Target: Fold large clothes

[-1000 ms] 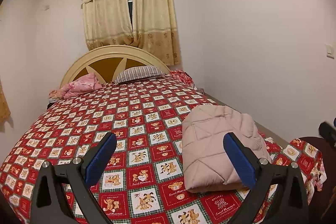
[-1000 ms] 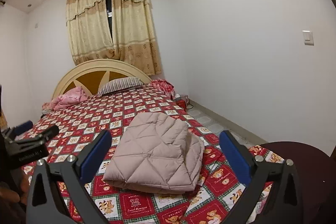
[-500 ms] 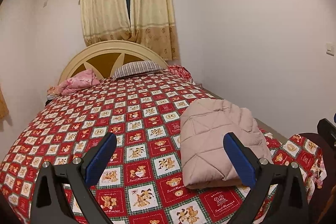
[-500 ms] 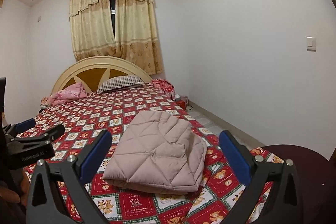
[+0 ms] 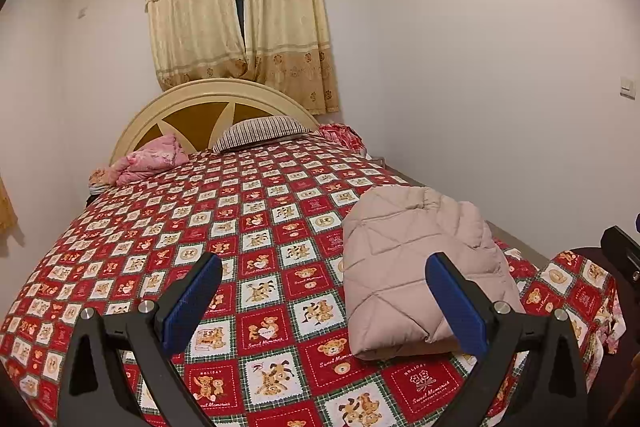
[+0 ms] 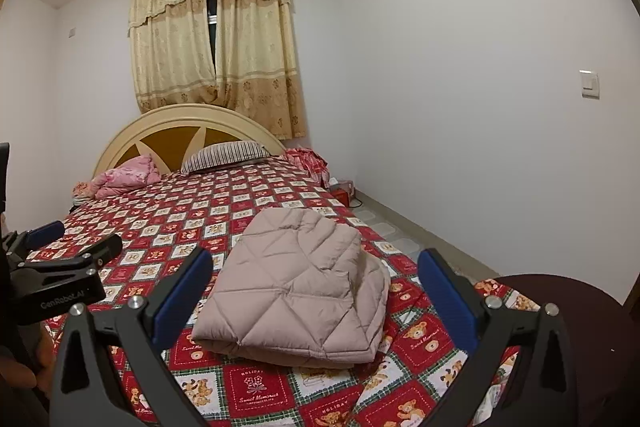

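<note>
A pale pink quilted jacket lies folded into a thick rectangle on the red bear-print bedspread, near the bed's foot on the right side. It also shows in the right wrist view. My left gripper is open and empty, held above the bed's foot, to the left of the jacket. My right gripper is open and empty, held back from the jacket and apart from it. The left gripper also shows at the left edge of the right wrist view.
A striped pillow and a pink bundle lie by the cream headboard. Red cloth sits at the bed's far right corner. A white wall runs along the right. A dark round stool stands at the bed's foot.
Both grippers have lifted and tilted up a little, so the bed and jacket sit lower in view. The jacket has not moved. Both stay open.
</note>
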Demonstrator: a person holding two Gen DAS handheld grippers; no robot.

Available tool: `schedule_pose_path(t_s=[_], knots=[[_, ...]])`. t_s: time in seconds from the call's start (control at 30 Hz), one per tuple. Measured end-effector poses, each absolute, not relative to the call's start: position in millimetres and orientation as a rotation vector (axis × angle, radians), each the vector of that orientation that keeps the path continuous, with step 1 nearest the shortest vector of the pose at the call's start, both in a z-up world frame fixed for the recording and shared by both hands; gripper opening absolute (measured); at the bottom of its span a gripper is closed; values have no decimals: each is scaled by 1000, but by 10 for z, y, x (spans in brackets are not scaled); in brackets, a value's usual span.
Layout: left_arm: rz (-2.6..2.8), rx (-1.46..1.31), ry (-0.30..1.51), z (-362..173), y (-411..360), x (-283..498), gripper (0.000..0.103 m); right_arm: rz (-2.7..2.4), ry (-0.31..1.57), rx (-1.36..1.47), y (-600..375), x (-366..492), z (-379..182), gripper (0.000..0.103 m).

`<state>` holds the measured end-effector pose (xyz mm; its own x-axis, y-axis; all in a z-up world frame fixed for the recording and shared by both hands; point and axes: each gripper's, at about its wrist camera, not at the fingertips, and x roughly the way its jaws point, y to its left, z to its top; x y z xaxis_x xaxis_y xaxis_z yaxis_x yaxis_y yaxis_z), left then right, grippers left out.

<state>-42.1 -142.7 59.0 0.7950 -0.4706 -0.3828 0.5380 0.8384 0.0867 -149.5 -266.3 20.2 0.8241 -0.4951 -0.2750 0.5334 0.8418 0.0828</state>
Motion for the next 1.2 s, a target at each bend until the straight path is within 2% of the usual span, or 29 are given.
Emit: schedule_pose_path(t_s=[1.2], knots=[[-524,203,339,580,-1442,-400,102,-567,244,162,-2656,-1506,157,103]])
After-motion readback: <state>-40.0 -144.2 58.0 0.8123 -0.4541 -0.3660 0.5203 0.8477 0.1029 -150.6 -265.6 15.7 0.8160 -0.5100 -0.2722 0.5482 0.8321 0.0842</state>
